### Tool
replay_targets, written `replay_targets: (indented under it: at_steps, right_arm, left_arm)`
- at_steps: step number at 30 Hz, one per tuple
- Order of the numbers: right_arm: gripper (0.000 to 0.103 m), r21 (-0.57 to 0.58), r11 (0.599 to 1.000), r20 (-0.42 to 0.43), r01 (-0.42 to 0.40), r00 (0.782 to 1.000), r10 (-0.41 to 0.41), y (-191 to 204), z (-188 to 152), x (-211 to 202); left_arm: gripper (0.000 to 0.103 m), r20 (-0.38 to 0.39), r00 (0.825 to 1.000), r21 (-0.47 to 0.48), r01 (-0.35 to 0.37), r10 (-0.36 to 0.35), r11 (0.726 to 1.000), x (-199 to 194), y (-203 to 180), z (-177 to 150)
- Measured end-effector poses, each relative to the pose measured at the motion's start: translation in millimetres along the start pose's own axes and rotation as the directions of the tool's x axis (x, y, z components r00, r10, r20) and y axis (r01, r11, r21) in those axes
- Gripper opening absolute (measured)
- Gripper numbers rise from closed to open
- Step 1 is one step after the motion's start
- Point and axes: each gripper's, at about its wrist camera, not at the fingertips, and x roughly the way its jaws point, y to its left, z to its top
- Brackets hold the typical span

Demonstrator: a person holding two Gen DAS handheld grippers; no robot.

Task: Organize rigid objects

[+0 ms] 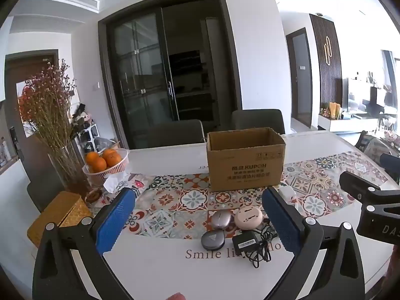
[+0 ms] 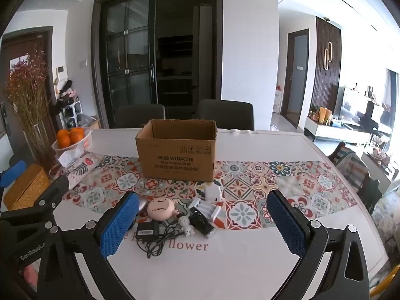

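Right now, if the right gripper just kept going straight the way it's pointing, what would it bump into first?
Probably the little pile on the table: the open right gripper aims down at the white battery charger and the black gadget beside it. The cardboard box sits further back. Depth is hard to judge through the fisheye.

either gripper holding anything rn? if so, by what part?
Nothing held. Left gripper and right gripper both stand wide open above the table, with no pad touching any item.

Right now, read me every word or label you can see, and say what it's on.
"KUPOH": cardboard box; the Chinese lines under it are too blurred.
"Smile li…": tablecloth, partly hidden.
"flower": tablecloth, right wrist view.
"GenRobot": left gripper, cut off.
"DAS": right gripper, cut off.
Power adapter label: unreadable.
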Motion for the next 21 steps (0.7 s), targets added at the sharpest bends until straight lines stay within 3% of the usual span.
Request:
replay_targets:
  at_steps: [1,21]
  right_arm:
    - [0.103,-0.001,1.0,0.002,0.0,1.0,0.0,0.2,-0.1,0.0]
    - [0.103,0.002,1.0,-0.002,-0.009,1.0,0.009,1.4,-1.5,1.8]
  left_arm:
    - [0.103,-0.024,1.0,0.015,0.004,-0.003,1.0,2.0,-0.9,1.0]
    - [0.103,-0.015,1.0,-0.002,-0.003,0.003,1.0,4.1,1.6,-3.8]
